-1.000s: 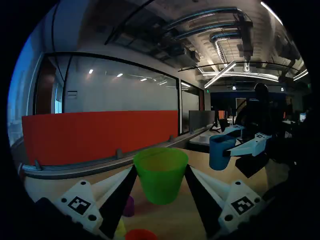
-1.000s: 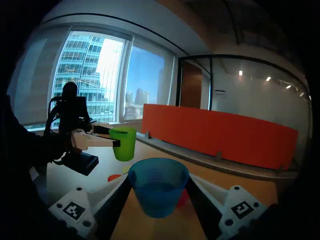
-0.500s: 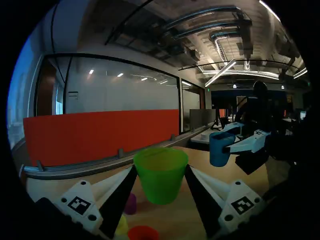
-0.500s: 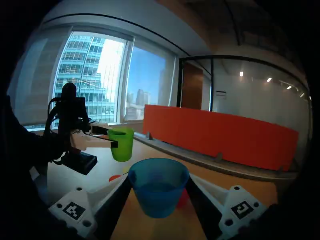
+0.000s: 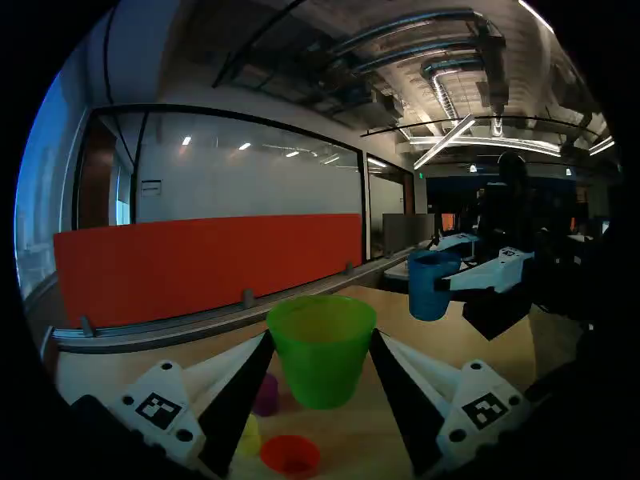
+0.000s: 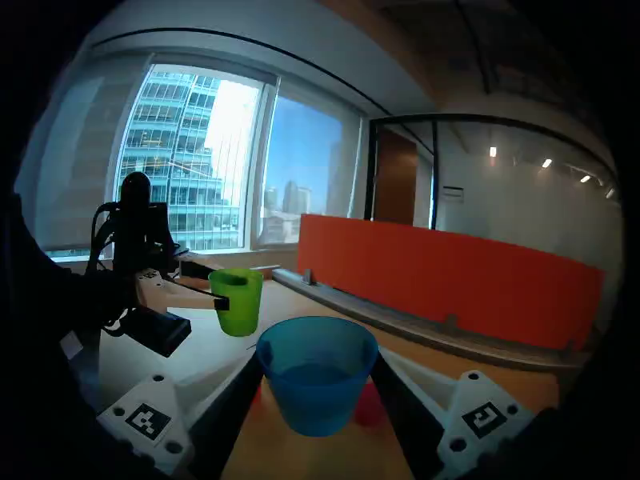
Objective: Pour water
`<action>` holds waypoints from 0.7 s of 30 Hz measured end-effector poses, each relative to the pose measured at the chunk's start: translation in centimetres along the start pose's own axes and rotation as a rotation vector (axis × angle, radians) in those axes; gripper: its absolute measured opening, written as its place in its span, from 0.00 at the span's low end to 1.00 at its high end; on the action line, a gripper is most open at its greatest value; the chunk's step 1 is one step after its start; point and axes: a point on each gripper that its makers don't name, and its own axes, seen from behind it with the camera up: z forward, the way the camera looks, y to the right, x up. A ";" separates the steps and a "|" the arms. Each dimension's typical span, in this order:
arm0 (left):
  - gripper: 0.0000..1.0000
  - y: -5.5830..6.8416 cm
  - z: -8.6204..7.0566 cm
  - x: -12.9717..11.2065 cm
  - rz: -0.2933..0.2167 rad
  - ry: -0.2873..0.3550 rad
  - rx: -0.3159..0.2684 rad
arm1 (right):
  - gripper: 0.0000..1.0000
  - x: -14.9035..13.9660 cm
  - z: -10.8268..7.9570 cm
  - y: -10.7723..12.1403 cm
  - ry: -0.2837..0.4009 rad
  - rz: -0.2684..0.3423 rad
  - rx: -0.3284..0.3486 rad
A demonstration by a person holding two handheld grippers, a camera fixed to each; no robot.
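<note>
Left gripper (image 5: 322,346): fingers closed part-way onto the translucent green plastic cup (image 5: 322,372), one finger pressing each side wall. The cup is upright and raised off the wood-topped table (image 5: 480,360).
Right gripper (image 6: 317,364): fingers closed part-way onto the blue plastic cup (image 6: 317,404), clamping both sides. The cup is upright, level and held clear of the table.
Water (image 6: 317,374): sits in the lower part of the blue cup, its surface flat and well below the rim.
Green cup contents: no water can be made out through its wall, so it is judged empty.
Relation of cups: well apart, at about the same height, neither one above the other. In the left gripper view the blue cup stands off to the right, and in the right gripper view the green cup stands off to the left.
Table items: small purple cup (image 5: 266,394), small yellow cup (image 5: 250,436) and small red cup (image 5: 290,454) stand below the green cup and play no part in the task.
Backdrop: long orange partition panel (image 5: 208,264) runs behind the table.
Done: both cups are gripped and lifted.
Left to do: bring the blue rim over the green mouth, tilt it and transfer the water. Pouring is judged not yet begun.
Stage: early, at the approach before the pour.
</note>
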 end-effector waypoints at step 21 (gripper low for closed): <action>0.85 -1.3 -3.5 -0.9 -0.001 -0.022 0.031 | 0.91 2.5 3.5 -2.6 0.018 -0.088 0.089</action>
